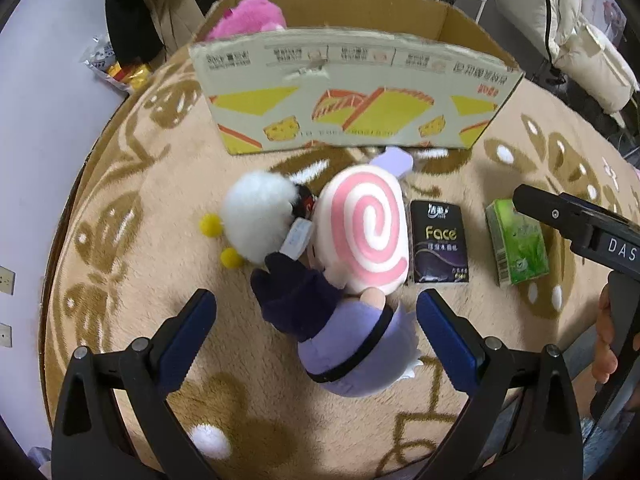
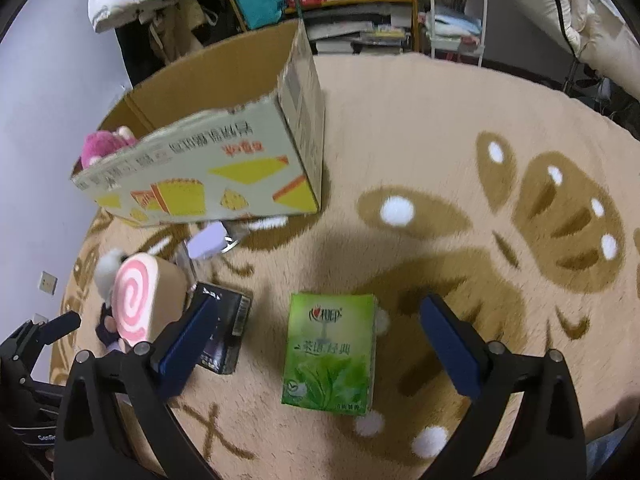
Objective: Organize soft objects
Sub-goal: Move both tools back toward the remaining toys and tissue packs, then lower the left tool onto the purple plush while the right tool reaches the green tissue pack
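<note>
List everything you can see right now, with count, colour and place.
Cardboard box: one, brown with yellow print, far side of rug.
Pink plush: one, inside the box.
Spiral plush: one, pink and white, rug centre.
Doll: one, purple and navy, between left tongs.
White plush: one, yellow pom-poms, left of spiral plush.
Black tissue pack: one, right of spiral plush.
Green tissue pack: one, between right tongs.
Rug: one, beige and brown.
Left tongs: open.
Right tongs: open.

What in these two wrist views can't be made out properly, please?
- Cardboard box contents: the near wall hides all but a pink plush in both views.
- Black tissue pack: partly hidden by the right gripper finger in the right view.
- Purple plush doll face: turned away, covered by the swirl cushion in the left view.
- Box lettering: blurred, unreadable.
</note>
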Action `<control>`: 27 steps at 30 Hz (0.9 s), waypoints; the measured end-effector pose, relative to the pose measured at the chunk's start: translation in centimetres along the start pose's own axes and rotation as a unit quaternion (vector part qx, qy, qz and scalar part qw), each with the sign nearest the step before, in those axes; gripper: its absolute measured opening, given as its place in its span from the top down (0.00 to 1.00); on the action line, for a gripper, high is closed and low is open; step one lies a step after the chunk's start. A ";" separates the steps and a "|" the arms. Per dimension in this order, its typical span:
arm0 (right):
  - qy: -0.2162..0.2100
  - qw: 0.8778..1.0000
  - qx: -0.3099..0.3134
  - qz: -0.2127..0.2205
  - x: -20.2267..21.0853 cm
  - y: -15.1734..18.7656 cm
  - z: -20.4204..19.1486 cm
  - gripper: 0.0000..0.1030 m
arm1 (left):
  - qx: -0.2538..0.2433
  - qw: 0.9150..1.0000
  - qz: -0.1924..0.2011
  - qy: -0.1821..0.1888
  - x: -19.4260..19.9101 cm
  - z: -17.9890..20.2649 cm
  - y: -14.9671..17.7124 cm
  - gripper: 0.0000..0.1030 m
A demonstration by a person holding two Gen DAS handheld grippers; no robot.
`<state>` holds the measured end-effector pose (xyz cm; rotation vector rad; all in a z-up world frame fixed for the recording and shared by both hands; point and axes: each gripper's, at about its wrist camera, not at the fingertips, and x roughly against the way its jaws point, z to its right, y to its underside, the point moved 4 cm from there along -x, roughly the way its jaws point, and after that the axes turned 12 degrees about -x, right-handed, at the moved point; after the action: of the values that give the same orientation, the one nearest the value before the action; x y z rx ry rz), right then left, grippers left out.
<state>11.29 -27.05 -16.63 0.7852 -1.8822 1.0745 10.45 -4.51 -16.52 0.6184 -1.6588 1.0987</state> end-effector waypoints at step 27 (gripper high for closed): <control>0.035 0.995 -0.017 -0.089 -4.6 1.5 1.7 0.22 | 0.000 0.998 -0.063 0.016 -3.5 0.3 0.6 0.03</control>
<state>11.68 -27.33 -21.78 0.8675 -1.7323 0.9437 11.08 -4.88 -20.05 0.6919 -1.5713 1.0120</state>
